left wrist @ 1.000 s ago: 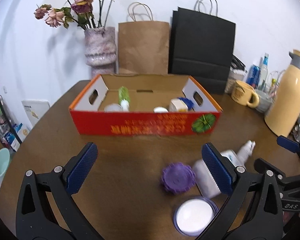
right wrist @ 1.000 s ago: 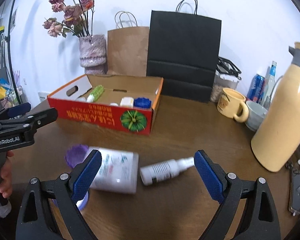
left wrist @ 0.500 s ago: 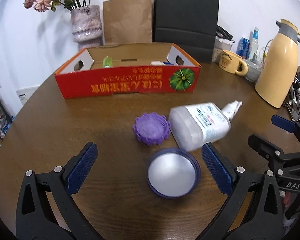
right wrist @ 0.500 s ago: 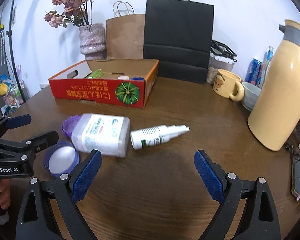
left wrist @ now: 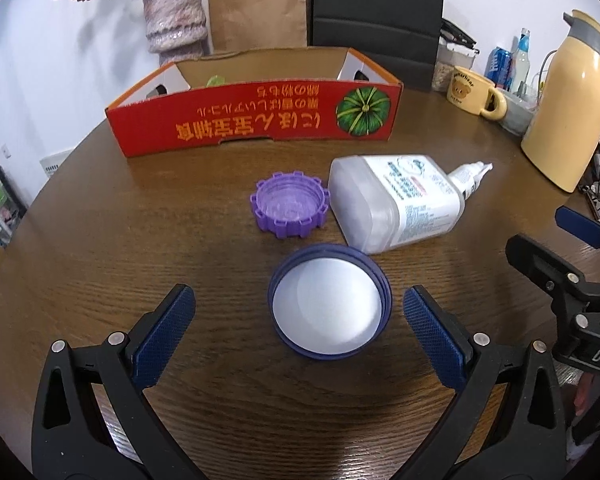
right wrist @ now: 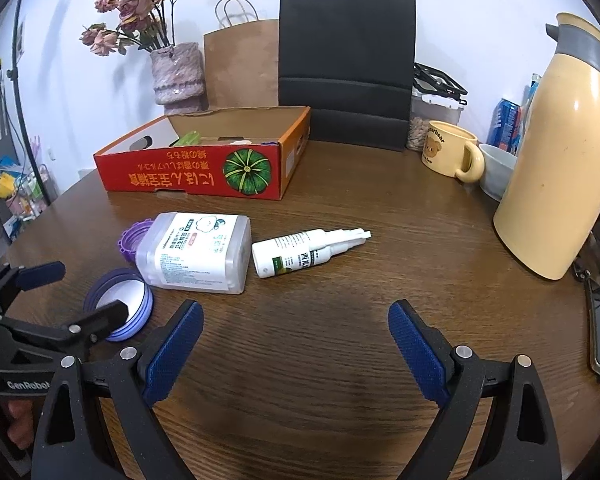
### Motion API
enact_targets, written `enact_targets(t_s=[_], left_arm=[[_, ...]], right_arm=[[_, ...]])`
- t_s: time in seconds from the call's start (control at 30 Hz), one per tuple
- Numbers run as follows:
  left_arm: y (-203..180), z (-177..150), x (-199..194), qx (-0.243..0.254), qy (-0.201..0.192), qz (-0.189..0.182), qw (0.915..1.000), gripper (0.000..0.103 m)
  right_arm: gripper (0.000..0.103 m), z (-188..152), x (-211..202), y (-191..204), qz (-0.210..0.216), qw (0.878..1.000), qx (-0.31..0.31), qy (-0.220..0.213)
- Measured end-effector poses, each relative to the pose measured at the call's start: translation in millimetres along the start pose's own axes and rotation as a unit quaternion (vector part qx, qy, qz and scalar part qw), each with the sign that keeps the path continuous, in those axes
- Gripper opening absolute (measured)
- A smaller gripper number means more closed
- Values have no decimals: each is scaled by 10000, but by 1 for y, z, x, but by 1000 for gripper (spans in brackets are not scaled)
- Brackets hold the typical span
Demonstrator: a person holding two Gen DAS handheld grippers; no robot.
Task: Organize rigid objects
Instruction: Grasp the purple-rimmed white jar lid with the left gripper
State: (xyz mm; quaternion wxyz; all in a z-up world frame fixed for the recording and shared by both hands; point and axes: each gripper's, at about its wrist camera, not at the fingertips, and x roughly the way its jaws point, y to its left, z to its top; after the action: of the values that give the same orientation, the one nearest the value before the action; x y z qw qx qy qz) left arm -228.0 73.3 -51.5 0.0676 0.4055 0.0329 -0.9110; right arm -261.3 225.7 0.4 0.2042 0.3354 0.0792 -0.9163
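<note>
Left gripper (left wrist: 300, 322) sat wide open around the blue lid (left wrist: 329, 301), and right gripper (right wrist: 296, 332) hung wide open, empty, near the spray bottle (right wrist: 300, 252).

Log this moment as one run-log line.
left gripper: open, lined up on blue lid | right gripper: open, empty | jar, spray bottle: lying on table
</note>
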Motion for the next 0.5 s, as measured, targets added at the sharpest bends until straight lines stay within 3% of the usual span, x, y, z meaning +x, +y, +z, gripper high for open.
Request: enact_targets(t_s=[0.27,0.37,0.43,0.5], left_arm=[[-1,-3,7,-42,172,3,9998,102],[-2,-2,9,-28,209,-81,9997,89],[-3,-3,10,-17,269,-180,9995,63],[-3,-4,11,-1,285,-192,9994,63]], right_arm=[[97,-1,1,5,8,10000,-66,14],[97,-1,2,6,2,10000,-68,27],[97,-2,2,6,-8,10000,-78,38],[97,-2,3,7,-26,9999,-88,46]])
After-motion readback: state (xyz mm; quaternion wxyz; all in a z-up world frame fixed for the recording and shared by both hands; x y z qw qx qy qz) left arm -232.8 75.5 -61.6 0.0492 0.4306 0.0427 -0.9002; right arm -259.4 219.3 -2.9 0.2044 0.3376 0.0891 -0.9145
